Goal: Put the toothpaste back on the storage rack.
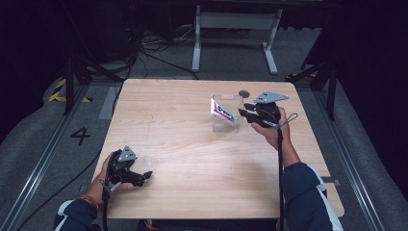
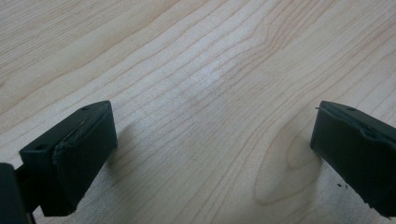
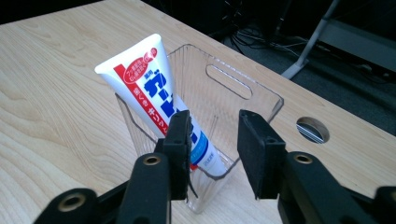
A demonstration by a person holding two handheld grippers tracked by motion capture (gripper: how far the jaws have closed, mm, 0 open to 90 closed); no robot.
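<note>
Toothpaste tube (image 3: 161, 98) leaning in clear bin (image 3: 243, 100), crimped end up-left. Right tongs (image 3: 212, 149) released at bin's near rim; left tongs (image 2: 210, 154) released, low over counter (image 1: 192, 163).

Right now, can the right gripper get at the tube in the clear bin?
Probably yes. The right gripper is open at the bin's near wall, and the tube leans inside, sticking out above the rim. Nothing covers the open top, but the near wall stands between the jaws and the tube's lower part.
</note>
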